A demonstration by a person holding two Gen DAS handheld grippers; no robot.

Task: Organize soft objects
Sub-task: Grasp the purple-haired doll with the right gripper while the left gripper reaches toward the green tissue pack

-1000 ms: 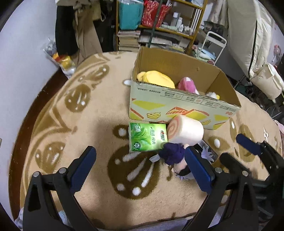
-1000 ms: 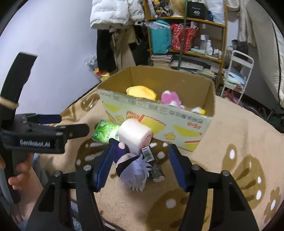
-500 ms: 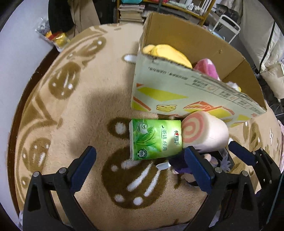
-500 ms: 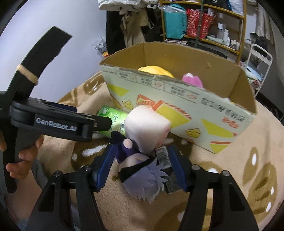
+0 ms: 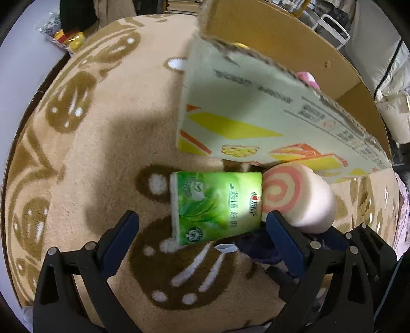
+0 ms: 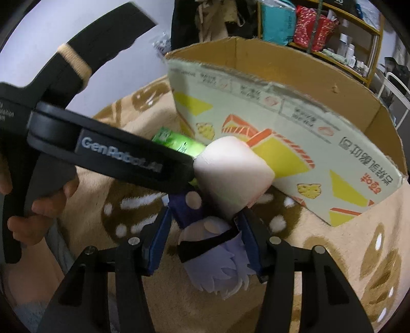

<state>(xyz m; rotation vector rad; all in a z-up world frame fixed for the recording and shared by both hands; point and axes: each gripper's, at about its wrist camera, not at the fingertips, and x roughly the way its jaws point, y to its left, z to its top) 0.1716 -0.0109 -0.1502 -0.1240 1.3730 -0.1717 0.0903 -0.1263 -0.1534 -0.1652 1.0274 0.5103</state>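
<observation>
Right gripper point(image 6: 202, 235) has just been closing its jaws around the little plush doll point(image 6: 215, 256), pads look like they're touching both sides of its head. Left gripper point(image 5: 200, 230) sits wide open and empty over the green tissue pack point(image 5: 215, 205). Swirl roll plush point(image 5: 294, 197) is at 3 o'clock of the pack, touching it, cardboard box point(image 5: 256, 112) at 12 on the tan rug point(image 5: 102, 143)

A tan rug point(image 5: 107, 143) with brown pawprint patterns covers the floor. Off its far left edge lies a clear bag of red and yellow packets point(image 5: 65, 38). Beyond its far edge, a wooden shelf unit point(image 6: 333, 30) carries a teal bag point(image 6: 278, 21), a red patterned bag point(image 6: 311, 29) and small bottles point(image 6: 349, 52). Right of it stands a white wire rack point(image 5: 333, 30).
</observation>
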